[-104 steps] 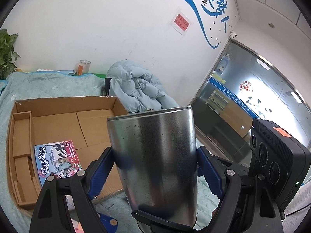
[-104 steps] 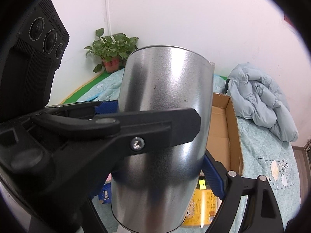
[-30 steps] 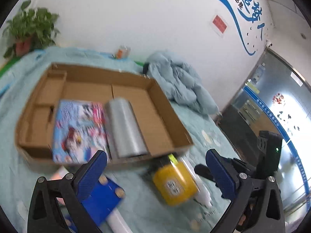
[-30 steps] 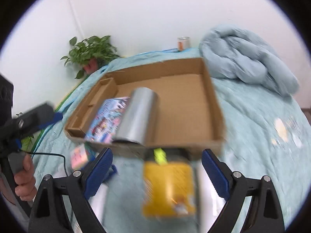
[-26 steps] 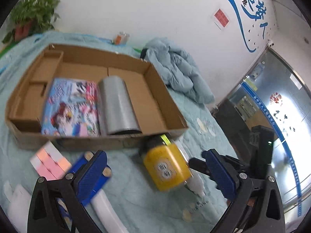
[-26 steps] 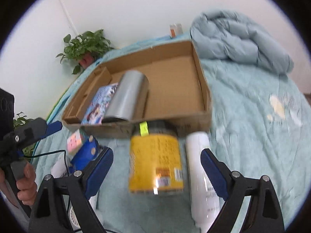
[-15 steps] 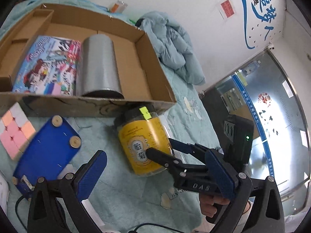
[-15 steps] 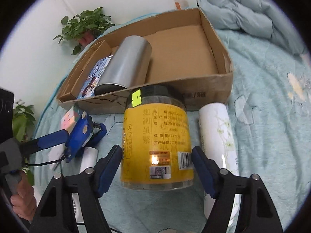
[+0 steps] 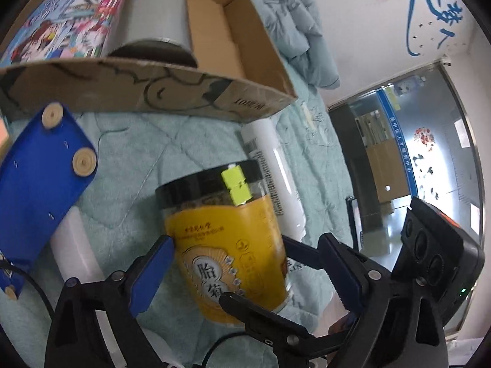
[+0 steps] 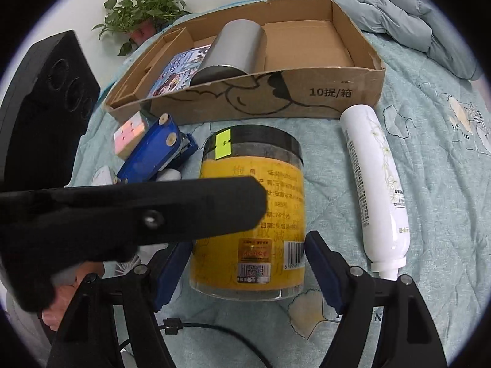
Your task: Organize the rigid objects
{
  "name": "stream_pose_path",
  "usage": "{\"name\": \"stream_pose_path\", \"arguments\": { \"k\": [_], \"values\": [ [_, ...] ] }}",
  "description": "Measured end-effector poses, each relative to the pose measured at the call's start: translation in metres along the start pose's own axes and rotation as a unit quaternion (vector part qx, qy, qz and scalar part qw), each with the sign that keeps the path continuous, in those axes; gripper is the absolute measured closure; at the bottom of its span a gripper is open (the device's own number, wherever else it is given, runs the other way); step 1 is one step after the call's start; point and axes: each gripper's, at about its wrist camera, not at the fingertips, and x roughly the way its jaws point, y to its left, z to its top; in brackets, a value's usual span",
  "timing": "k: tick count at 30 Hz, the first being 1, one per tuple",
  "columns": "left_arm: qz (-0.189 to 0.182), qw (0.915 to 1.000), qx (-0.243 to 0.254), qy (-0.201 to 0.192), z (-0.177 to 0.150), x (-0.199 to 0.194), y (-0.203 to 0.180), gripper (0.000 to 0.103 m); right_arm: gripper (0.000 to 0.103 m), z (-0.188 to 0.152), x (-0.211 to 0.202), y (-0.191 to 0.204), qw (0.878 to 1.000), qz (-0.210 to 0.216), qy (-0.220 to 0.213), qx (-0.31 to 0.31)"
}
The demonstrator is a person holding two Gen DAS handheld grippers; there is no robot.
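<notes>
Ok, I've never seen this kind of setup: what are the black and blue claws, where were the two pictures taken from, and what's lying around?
No robot here: a person holds a two-finger clamp in each hand, each with a wide-angle camera looking along its fingers. One picture is from the left gripper, the other from the right gripper. Both close in on the same yellow-labelled clear jar with a black lid, standing on a pale green quilt; the blue pads sit at its sides, but firm contact isn't clear. The black bar crossing the right view is the left gripper. Behind stands a shallow cardboard box holding a silver metal cylinder on its side and a colourful picture book. A white tube bottle, a blue stapler-like tool and a pastel puzzle cube lie outside.
</notes>
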Motion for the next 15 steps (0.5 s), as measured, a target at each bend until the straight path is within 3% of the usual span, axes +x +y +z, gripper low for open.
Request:
{"name": "stream_pose_path", "arguments": {
  "k": [4,8,15],
  "values": [
    [0.025,0.9993,-0.013,0.026,-0.002,0.014,0.008,0.02,0.02,0.003,0.011,0.002,1.0,0.0,0.014,-0.004],
    [0.003,0.9991,-0.031,0.028,-0.001,0.018,0.018,0.02,0.018,0.006,0.018,0.002,1.0,0.0,0.021,0.001],
    [0.001,0.9994,-0.019,0.028,0.0,0.016,0.021,0.019,0.018,0.007,0.03,0.001,0.999,-0.006,0.035,0.005]
  ]
}}
